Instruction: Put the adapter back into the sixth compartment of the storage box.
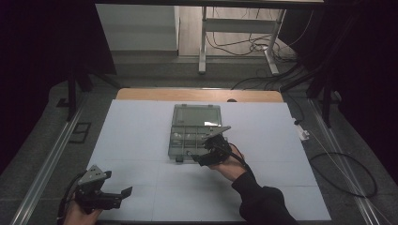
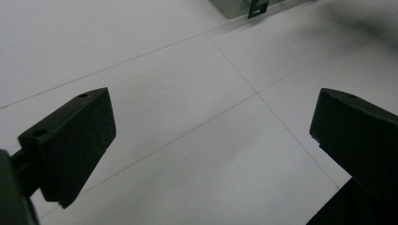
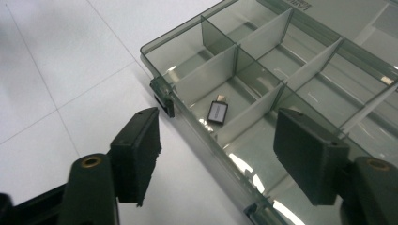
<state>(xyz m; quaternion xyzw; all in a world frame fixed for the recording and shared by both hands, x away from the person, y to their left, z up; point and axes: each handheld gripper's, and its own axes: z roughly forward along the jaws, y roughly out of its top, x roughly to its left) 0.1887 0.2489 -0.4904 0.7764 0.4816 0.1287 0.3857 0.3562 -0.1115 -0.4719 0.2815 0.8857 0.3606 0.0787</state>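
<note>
A smoky transparent compartment box (image 1: 184, 136) lies open in the middle of the white table, its lid (image 1: 196, 116) folded flat at the far side. In the right gripper view its dividers (image 3: 263, 35) form several cells, and a small black flat device with a metal plug (image 3: 218, 111) lies in one cell near the front wall. My right gripper (image 1: 204, 151) hovers over the box's near edge, open, nothing between its fingers (image 3: 138, 152). My left gripper (image 1: 117, 183) is at the table's near left corner, open over bare surface (image 2: 211, 140). A corner of the box (image 2: 244, 7) shows at the top of the left gripper view.
The white mat (image 1: 141, 140) covers a wooden table whose far edge (image 1: 197, 95) shows. Beyond it stand desk legs (image 1: 202, 42) and loose cables (image 1: 244, 44) on the floor. A metal rail (image 1: 51, 159) runs along the left, a cable loop (image 1: 347, 173) lies at the right.
</note>
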